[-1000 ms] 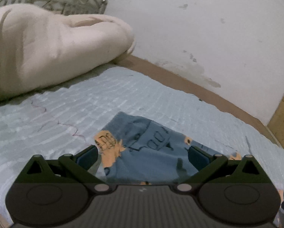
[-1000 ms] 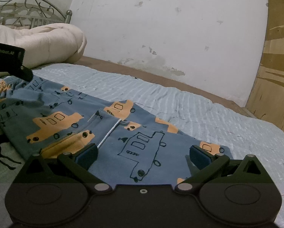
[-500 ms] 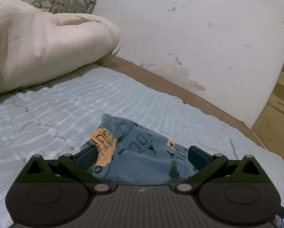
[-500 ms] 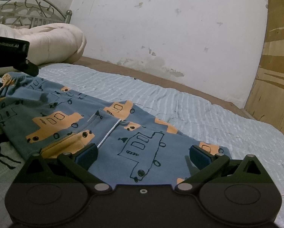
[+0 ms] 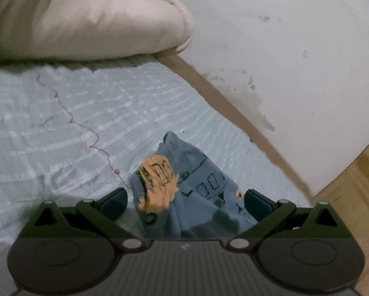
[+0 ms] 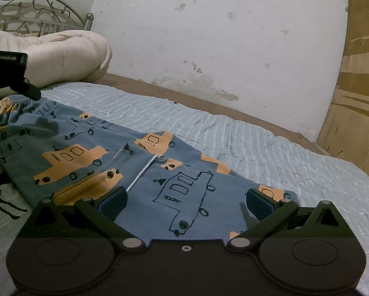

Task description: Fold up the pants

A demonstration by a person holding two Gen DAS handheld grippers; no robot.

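Blue pants (image 6: 145, 167) with orange vehicle prints lie flat across the pale blue bedspread (image 6: 246, 138), a white drawstring (image 6: 141, 174) at the middle. My right gripper (image 6: 186, 201) is open, its jaws spread just above the near part of the pants. My left gripper (image 5: 185, 201) is open, with a bunched end of the pants (image 5: 184, 172) rising between its jaws. The left gripper also shows at the left edge of the right wrist view (image 6: 14, 79), over the far end of the pants.
A cream duvet (image 5: 81, 17) is heaped at the head of the bed, in front of a metal headboard (image 6: 36, 12). A white wall (image 6: 221, 37) runs along the far side. A wooden panel (image 6: 357, 74) stands at the right. The brown bed frame edge (image 5: 233, 113) borders the bedspread.
My left gripper has moved and turned toward the duvet, and the pants end between its jaws has bunched up and narrowed. My right gripper has stayed still.
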